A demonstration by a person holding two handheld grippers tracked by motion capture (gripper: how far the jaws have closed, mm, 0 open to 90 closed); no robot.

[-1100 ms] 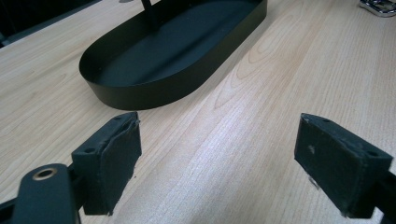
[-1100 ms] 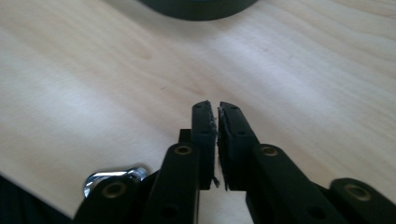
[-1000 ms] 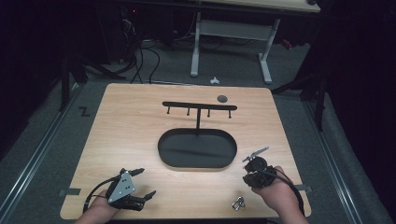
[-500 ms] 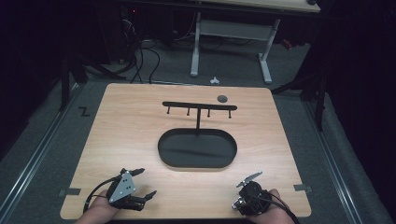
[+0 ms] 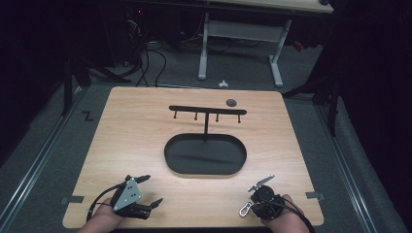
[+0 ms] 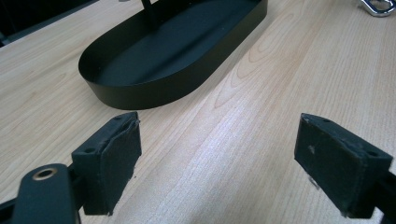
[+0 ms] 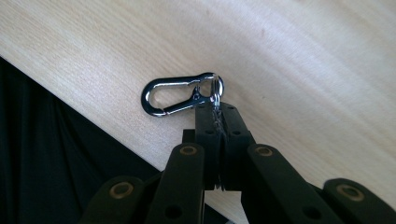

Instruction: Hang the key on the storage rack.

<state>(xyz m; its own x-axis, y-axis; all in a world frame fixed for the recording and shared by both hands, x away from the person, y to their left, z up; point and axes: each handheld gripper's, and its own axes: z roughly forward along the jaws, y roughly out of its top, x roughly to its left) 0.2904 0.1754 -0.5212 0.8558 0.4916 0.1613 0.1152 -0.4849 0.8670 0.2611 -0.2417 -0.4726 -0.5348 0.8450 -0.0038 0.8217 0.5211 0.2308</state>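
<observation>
Chrome carabiner (image 7: 180,95) now pinched in right gripper (image 7: 216,108), jaws just clamped at table's 5 o'clock; lift possible. Left gripper (image 6: 217,161) wide open, empty.

glossy metal snap hook (image 7: 175,97); matt black tray (image 5: 204,155); smooth wood table (image 5: 136,136).

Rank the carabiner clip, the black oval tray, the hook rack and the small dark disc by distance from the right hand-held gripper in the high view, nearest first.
From the right hand-held gripper:
1. Carabiner clip, clamped at its jaw tips, near the table's front edge.
2. Black oval tray, mid-table, up and to the left.
3. Hook rack, rising behind the tray.
4. Small dark disc, just beyond the rack, near the far edge.
</observation>
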